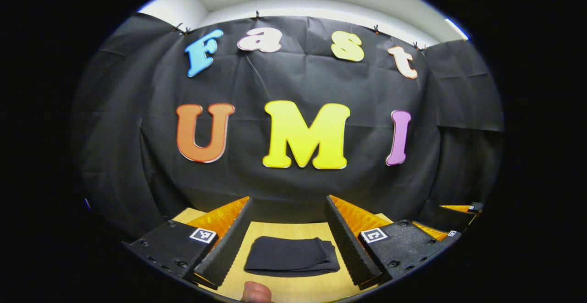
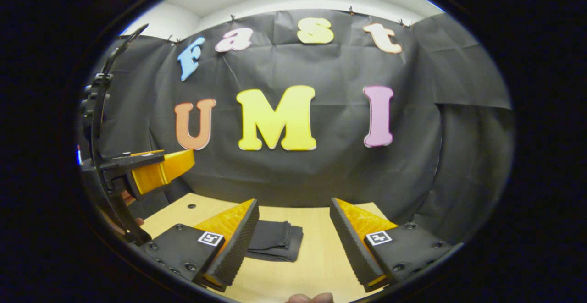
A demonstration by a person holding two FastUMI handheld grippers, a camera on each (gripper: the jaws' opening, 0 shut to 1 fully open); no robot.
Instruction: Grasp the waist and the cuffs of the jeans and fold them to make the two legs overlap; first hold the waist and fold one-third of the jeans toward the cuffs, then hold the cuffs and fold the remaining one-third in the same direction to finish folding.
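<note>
Jeans [image 1: 291,256] lie folded into a flat dark bundle on the wooden surface [image 1: 293,289], seen between the left gripper [image 1: 289,236] fingers. Its jaws stand wide apart, holding nothing. The right gripper [image 2: 293,243] is likewise spread wide and empty, the jeans [image 2: 275,241] lying just beside its left finger.

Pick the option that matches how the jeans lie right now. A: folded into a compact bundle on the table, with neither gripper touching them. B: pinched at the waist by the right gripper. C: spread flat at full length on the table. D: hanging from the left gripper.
A: the jeans lie as a small layered bundle on the table, and the left gripper and right gripper are both open above them.
</note>
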